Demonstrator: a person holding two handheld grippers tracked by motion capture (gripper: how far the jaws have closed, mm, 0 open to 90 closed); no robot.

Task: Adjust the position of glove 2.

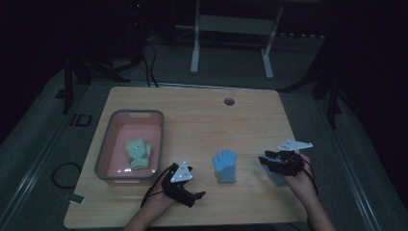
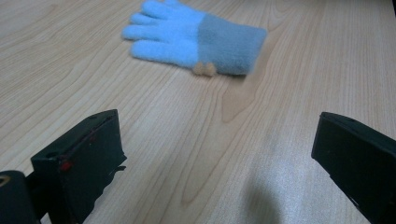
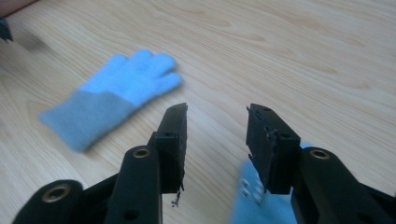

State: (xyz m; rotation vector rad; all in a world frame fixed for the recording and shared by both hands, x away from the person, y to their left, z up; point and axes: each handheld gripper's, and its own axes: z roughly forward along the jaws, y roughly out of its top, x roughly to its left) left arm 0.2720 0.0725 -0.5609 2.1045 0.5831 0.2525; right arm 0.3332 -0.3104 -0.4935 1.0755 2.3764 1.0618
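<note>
Black fingers of the right gripper stand part-way apart at the bottom of its view, grasping nothing; a second blue glove lies beneath them at the lower edge. One blue glove lies flat at bench centre, between both grippers, touching neither. Left gripper fingers are released wide, the glove well ahead in the upper frame. At left, a pink bin holds a green glove.
</note>
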